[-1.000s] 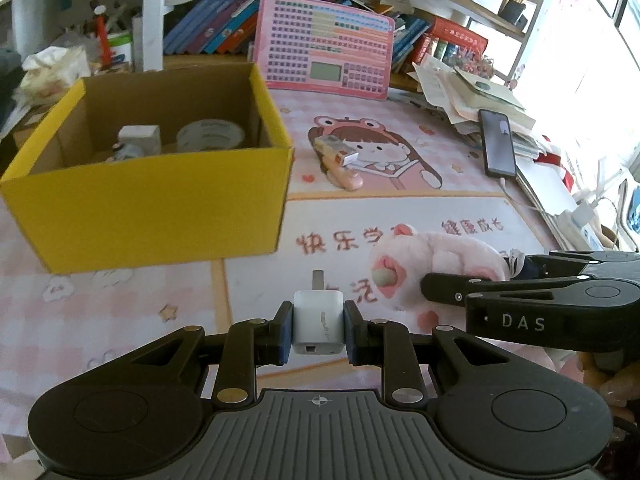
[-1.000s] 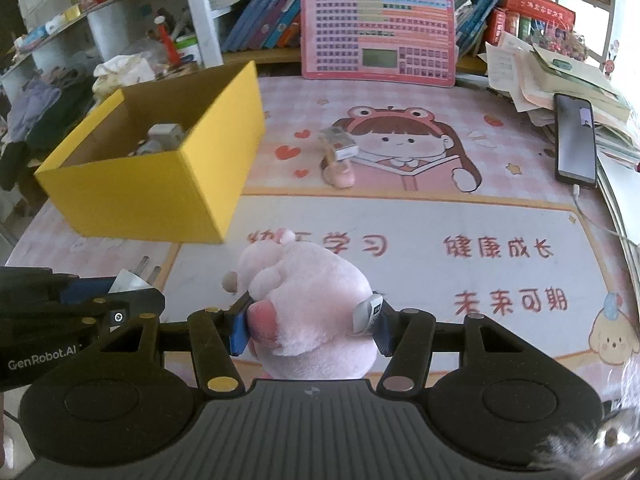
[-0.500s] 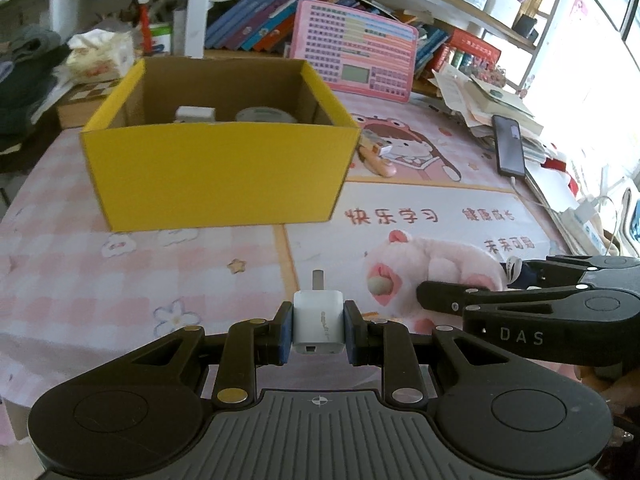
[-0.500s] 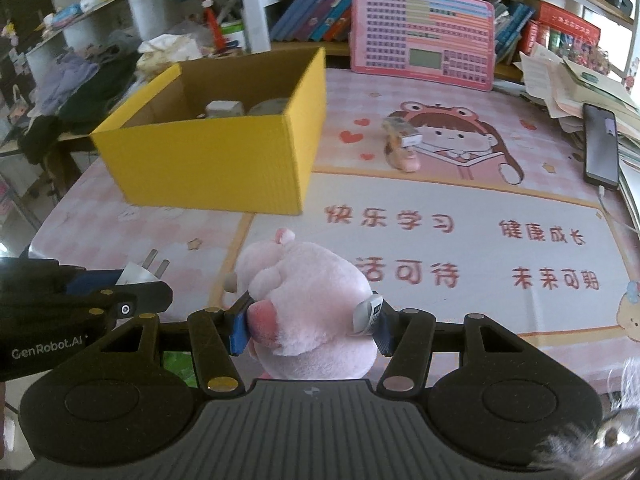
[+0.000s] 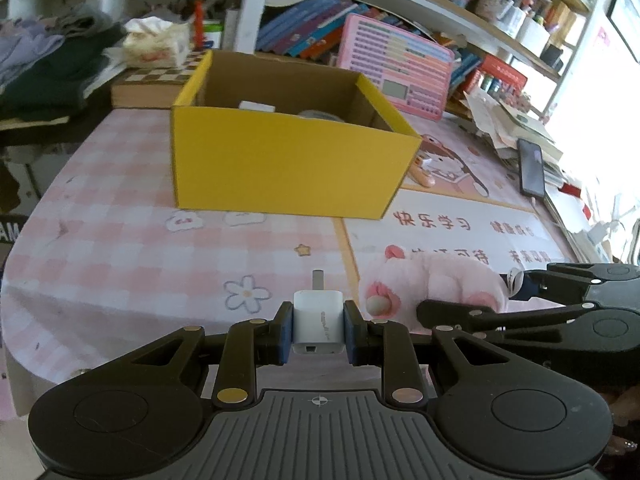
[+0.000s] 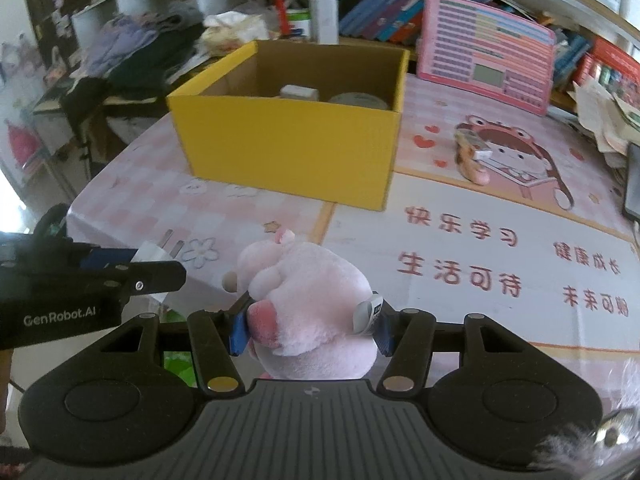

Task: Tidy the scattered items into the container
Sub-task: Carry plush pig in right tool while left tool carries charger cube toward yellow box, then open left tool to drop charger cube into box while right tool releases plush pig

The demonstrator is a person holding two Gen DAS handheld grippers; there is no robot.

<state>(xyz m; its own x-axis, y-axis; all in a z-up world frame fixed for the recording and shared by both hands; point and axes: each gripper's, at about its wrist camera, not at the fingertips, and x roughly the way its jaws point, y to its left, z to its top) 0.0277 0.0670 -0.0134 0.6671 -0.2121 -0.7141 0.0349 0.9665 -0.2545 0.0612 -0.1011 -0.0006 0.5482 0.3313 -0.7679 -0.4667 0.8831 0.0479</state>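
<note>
Right now my left gripper (image 5: 319, 332) is clamped tight on the white charger plug (image 5: 319, 320), prongs forward, and my right gripper (image 6: 306, 326) squeezes the pink plush toy (image 6: 308, 304) between half-spread pads. Ahead on the pink table mat (image 5: 120, 248) stands the yellow box (image 5: 280, 168), open-topped, holding a tape roll (image 6: 358, 100).

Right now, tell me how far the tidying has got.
Done: a white block and a tape roll lie in the yellow box. In hand: the left gripper is shut on the charger, the right gripper on the pink plush, both short of the box. Left: a small item on the mat.
</note>
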